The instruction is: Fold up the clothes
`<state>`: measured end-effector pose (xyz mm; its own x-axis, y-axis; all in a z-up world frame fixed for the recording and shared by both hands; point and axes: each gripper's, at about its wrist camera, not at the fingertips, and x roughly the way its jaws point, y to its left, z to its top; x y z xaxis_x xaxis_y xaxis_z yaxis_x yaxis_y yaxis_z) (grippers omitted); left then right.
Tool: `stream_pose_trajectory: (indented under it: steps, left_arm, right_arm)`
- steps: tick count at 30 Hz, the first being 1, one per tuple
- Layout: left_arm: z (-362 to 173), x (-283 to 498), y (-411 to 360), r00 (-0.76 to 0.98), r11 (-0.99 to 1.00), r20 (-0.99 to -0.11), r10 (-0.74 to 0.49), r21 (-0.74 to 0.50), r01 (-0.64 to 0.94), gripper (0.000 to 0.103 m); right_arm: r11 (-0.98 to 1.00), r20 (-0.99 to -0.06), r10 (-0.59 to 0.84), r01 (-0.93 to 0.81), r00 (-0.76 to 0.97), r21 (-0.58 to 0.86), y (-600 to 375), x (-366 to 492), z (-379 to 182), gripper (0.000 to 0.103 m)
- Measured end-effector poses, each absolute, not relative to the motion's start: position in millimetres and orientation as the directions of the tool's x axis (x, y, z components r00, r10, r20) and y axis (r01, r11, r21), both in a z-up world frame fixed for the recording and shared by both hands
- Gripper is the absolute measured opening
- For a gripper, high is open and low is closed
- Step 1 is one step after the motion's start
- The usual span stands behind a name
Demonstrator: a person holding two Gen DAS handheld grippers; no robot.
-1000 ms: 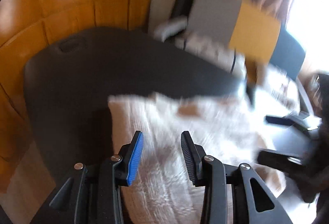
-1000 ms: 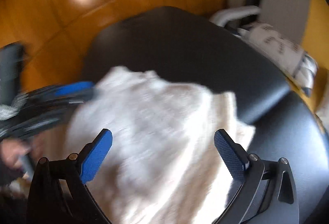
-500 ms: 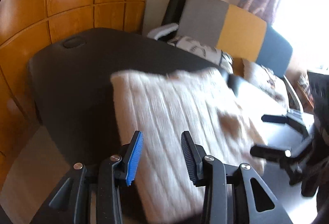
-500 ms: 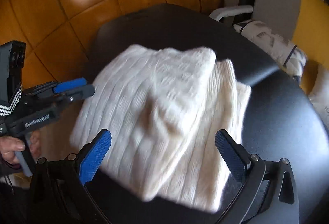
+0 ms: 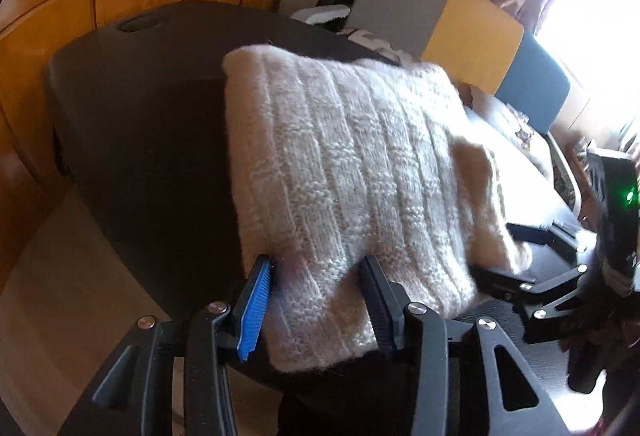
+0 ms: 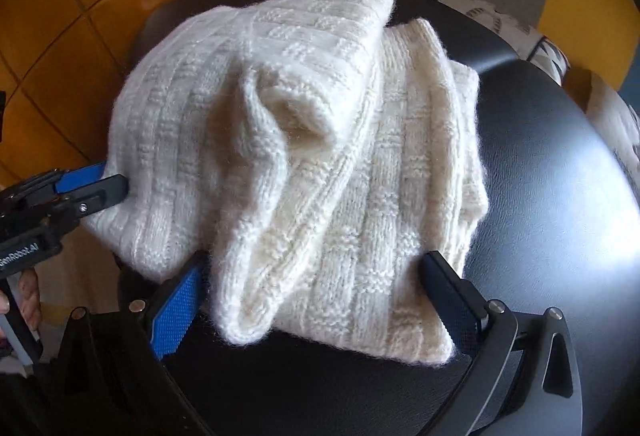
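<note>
Cream ribbed knit sweater [image 6: 320, 155] lies folded, layers bunched.

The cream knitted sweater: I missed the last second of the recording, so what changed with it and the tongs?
The cream ribbed knitted sweater went from a blurred, moving heap to a folded bundle lying on the black padded table. Both tongs closed in on its near edge: left tongs, right tongs, both open, straddling it. The table and wooden wall stayed as they were.

A folded cream knit sweater [image 5: 352, 171] is seen lying on a black padded surface [image 5: 140, 107]. The left gripper [image 5: 316, 300] is held at its near edge, the 2 fingers parted with the knit between them. The right gripper [image 5: 516, 256] is seen at the sweater's right corner; its grip there possibly touches fabric, blur prevents certainty.
</note>
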<state>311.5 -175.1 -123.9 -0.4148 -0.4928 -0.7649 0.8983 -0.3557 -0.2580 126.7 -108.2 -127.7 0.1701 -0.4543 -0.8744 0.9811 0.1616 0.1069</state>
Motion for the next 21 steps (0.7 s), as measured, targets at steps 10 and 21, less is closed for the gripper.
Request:
stream_pose_trajectory:
  steps: [10, 21]
  left_arm:
    - [-96.6, 303.7, -173.4, -0.421, -0.371, -0.694, -0.584, -0.233, 0.899, 0.045]
    - [-90.1, 279.0, -191.0, -0.368, -0.327, -0.714, -0.596, -0.202, 0.923, 0.046]
  right_arm:
    - [0.137, -0.809, -0.582, 0.991, 0.081, 0.0, -116.8, 142.5, -88.9, 0.103]
    - [0.058, -0.826, -0.559, 0.997, 0.069, 0.044, -115.1, 130.7, -103.6, 0.103]
